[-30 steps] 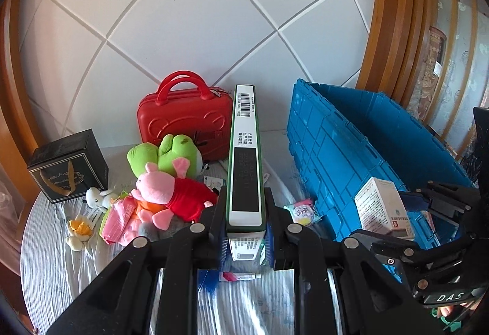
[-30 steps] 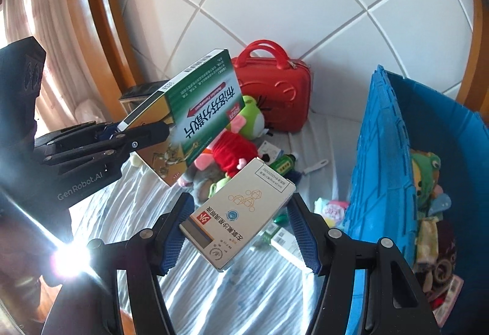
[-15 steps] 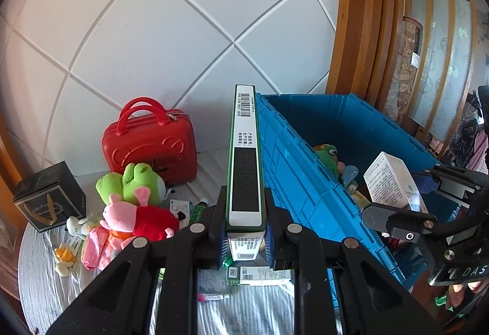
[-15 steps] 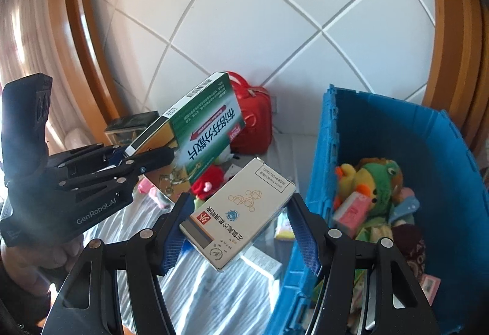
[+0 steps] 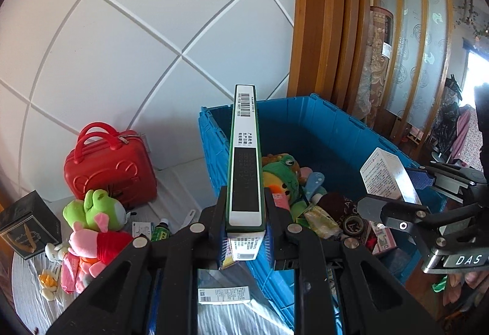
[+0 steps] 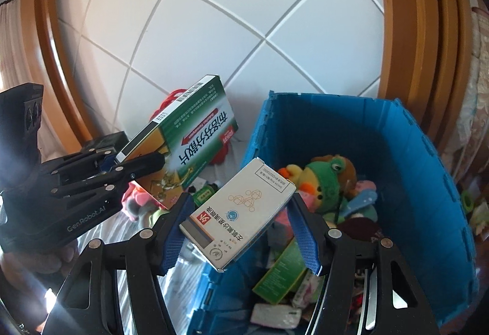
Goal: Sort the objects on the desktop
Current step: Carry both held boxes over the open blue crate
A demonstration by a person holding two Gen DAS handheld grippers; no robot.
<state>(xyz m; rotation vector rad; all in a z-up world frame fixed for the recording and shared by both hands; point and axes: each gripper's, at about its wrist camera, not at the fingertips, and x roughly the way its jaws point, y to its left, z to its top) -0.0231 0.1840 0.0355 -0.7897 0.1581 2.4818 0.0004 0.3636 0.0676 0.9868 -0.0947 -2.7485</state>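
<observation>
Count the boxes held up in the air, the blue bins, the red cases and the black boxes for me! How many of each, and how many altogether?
Held-up boxes: 2, the green box and the white box
Blue bins: 1
Red cases: 1
Black boxes: 1
Total: 5

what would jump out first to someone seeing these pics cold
Two raised cartons: the left gripper clamps a green-edged flat medicine box edge-on, and the right gripper grips a white rectangular carton tilted. Both hang at the big blue plastic crate of plush toys.
</observation>
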